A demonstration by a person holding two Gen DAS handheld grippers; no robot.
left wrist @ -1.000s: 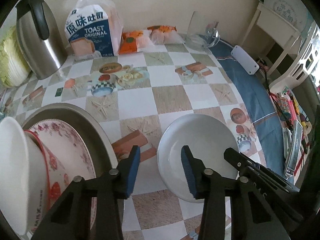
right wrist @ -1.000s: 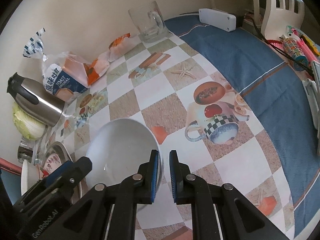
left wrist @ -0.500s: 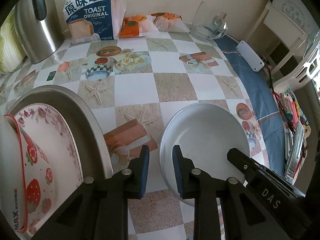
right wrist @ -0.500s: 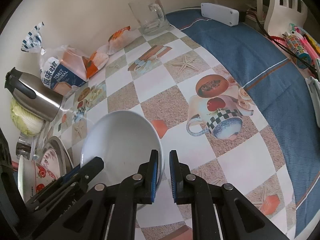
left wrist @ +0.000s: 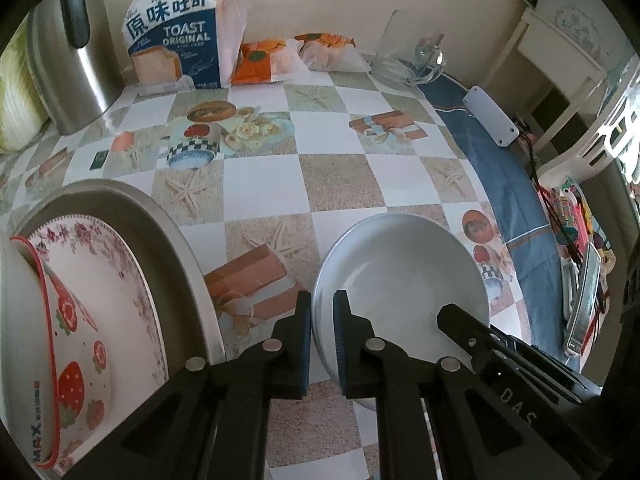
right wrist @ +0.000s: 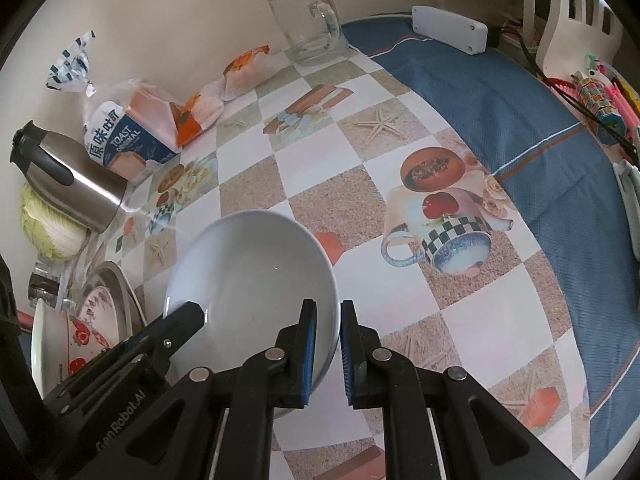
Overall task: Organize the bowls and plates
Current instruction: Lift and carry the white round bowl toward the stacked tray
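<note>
Left wrist view: left tool (left wrist: 322,312) clamped on white plate (left wrist: 400,272) rim; right tool (right wrist: 328,322) clamped on opposite rim.

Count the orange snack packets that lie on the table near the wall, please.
2. One orange packet leans beside the toast bag. The second packet lies between the first and the glass mug. More could be hidden behind the bag.
</note>
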